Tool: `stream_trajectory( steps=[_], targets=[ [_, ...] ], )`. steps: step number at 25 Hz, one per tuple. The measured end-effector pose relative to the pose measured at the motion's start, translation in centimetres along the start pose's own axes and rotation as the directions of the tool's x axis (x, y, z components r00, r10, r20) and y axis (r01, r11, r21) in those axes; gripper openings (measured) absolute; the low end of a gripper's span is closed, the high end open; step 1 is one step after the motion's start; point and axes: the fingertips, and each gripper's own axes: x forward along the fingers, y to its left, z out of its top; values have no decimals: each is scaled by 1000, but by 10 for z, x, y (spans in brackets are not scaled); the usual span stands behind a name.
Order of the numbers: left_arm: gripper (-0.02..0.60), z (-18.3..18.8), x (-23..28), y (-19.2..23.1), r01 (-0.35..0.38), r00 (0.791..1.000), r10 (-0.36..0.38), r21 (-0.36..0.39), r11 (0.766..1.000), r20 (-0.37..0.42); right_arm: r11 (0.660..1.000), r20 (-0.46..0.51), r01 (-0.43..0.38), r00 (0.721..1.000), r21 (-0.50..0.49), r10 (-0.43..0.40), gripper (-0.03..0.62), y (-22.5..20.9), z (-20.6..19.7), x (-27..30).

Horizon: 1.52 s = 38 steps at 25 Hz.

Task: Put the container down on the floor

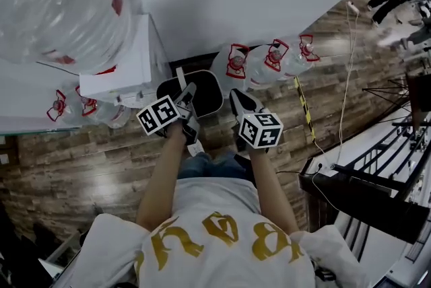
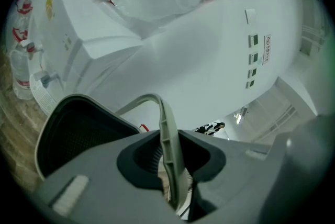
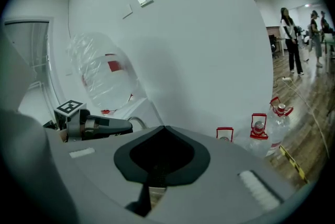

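Note:
A black mesh container (image 1: 206,95) with a pale rim hangs above the wooden floor in front of a white water dispenser (image 1: 132,63). Its thin grey handle (image 2: 168,144) runs up between the jaws of my left gripper (image 2: 170,168), which is shut on it. In the head view the left gripper (image 1: 188,97) is over the container's left side. My right gripper (image 1: 238,101) is just beside the container's right edge, with its jaws shut; the right gripper view shows nothing between them (image 3: 157,165). The container's bottom is hidden.
A large clear water bottle (image 1: 60,4) tops the dispenser. Several clear bottles with red handles (image 1: 269,59) stand on the floor along the wall at right, more at left (image 1: 86,108). A yellow-black strip (image 1: 303,106) and a black rack (image 1: 377,179) lie at right. People (image 3: 289,34) stand far off.

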Motion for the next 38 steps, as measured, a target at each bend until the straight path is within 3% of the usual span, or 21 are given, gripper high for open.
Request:
stream_trajectory(
  steps=[8,19,38],
  targets=[
    [83,9,18,-12,37,999,-37,1,999,-33,998,17,54,998,-23,-54,26,-7,12,5],
    [83,9,43,-23,56,997,-57,-5,998,-61,998,1,29,1000,-57,-29,26,-15,19,31],
    [83,15,82,22,-21,996,20,-14,1000,-82,997,-110,49,992,-52,-54,26,-52,0,69]
  ],
)
